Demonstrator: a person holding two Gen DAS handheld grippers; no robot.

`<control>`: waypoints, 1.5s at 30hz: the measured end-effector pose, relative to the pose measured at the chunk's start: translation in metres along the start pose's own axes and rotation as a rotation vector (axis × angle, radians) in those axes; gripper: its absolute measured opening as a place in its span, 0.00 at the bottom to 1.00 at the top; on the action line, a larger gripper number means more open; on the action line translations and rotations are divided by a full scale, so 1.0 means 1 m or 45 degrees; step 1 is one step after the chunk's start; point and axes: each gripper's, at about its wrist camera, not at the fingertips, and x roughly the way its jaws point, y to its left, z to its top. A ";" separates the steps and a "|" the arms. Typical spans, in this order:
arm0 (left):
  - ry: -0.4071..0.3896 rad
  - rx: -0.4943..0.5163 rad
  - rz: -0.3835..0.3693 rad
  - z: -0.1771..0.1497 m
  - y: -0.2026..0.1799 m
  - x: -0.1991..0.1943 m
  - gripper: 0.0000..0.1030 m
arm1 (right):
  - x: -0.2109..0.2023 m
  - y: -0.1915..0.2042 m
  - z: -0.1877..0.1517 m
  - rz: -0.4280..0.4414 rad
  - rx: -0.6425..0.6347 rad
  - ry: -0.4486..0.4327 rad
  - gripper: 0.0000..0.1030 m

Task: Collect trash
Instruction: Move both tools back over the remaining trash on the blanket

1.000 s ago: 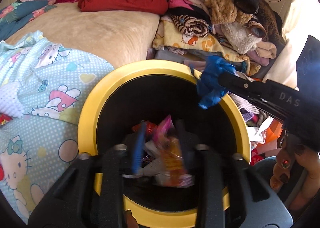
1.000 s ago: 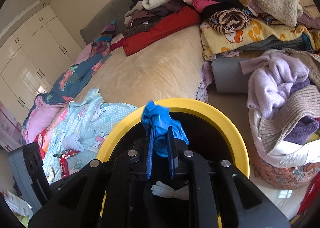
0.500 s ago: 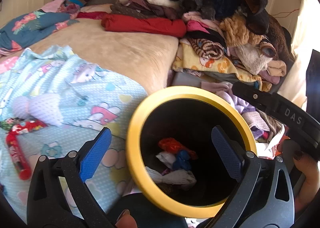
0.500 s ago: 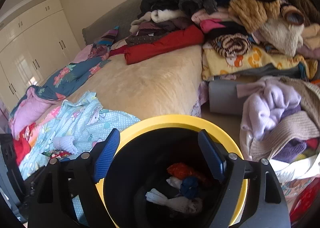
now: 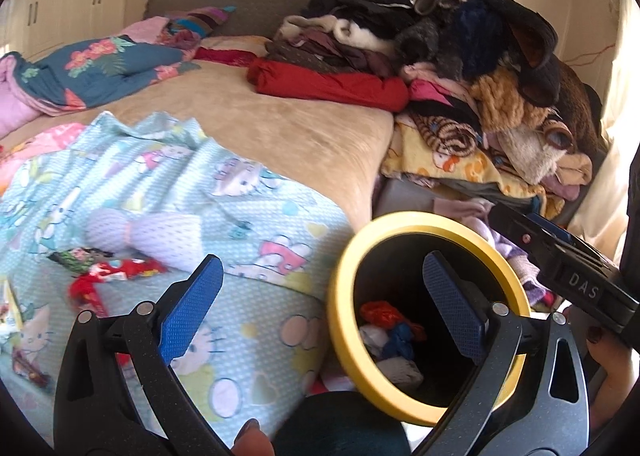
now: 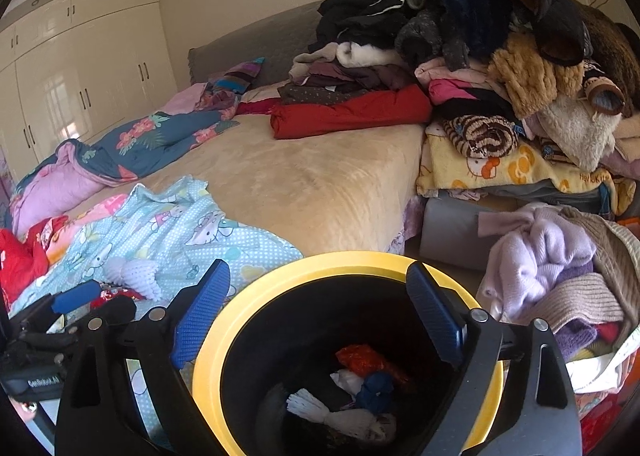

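A black bin with a yellow rim (image 5: pixel 340 320) (image 6: pixel 208 360) stands beside the bed. Inside lie a red wrapper (image 6: pixel 360 360), a blue wad (image 6: pixel 376 388) and white paper (image 6: pixel 340 416). My left gripper (image 5: pixel 320 308) is open and empty, over the bin's left rim and the blue blanket (image 5: pixel 248 216). My right gripper (image 6: pixel 320 316) is open and empty above the bin mouth. On the blanket lie red wrappers (image 5: pixel 116 272), a dark wrapper (image 5: pixel 76 258) and a white crumpled wad (image 5: pixel 160 232) (image 6: pixel 136 276).
A beige bed (image 5: pixel 280 128) carries a red folded cloth (image 5: pixel 332 86) and a tall heap of clothes (image 5: pixel 460 48). A basket of knitwear (image 6: pixel 560 276) stands right of the bin. White wardrobes (image 6: pixel 80 76) line the far left wall.
Both grippers opened and dropped their trash into the bin: the left its wrappers, the right its blue wad. The left gripper then swung left toward the blanket; the right rose slightly.
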 end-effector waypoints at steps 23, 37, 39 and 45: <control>-0.101 -0.180 0.173 0.015 0.104 -0.047 0.89 | -0.003 0.068 -0.009 0.216 -0.094 -0.039 0.88; -0.122 -0.297 0.276 0.008 0.167 -0.075 0.89 | 0.004 0.126 -0.025 0.316 -0.189 0.019 0.88; -0.116 -0.340 0.277 0.008 0.177 -0.080 0.89 | 0.005 0.134 -0.028 0.326 -0.212 0.030 0.88; -0.149 -0.385 0.309 0.007 0.197 -0.095 0.89 | 0.011 0.154 -0.034 0.365 -0.238 0.068 0.88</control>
